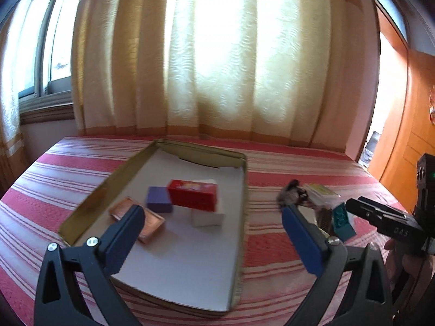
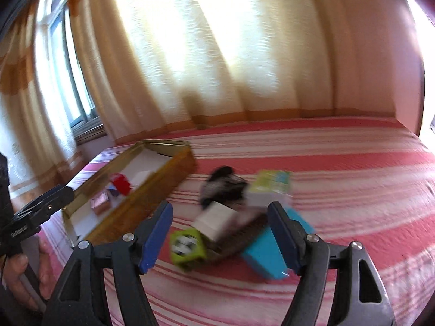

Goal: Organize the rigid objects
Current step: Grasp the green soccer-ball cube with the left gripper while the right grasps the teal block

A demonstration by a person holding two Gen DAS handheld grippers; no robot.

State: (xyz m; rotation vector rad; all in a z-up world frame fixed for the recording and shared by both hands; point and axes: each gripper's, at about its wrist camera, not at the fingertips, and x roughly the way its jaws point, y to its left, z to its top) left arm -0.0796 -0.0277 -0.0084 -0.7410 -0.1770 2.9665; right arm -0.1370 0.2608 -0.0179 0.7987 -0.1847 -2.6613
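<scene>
Left gripper (image 1: 212, 233): jaws spread wide, nothing between the pads, poised over the near part of the tin tray (image 1: 81, 217). Right gripper (image 2: 220, 233): jaws parted about midway, nothing gripped, aimed at the loose pile to the right of the tray. Tray, shallow, gold-walled, white-lined, on the striped bedspread (image 1: 272, 168); contents: red box (image 1: 194, 194) leaning across a purple block (image 1: 159, 199) and a white block (image 1: 208, 217), with a copper-coloured flat box (image 1: 152, 222) nearest the left wall. Pile outside the tray, right side: lime-green block (image 2: 187, 247) nearest, white cube (image 2: 214, 220) just behind it, teal box (image 2: 267, 252) partly behind the right finger, yellow-green printed box (image 2: 272, 187) farther off, a dark furry item (image 2: 223, 187) too blurred to identify, and a brown ridged piece among them. Progress, by estimate: four pieces in, roughly five or six outstanding; sorting near its midpoint, tidy alignment inside the tray not yet done.
</scene>
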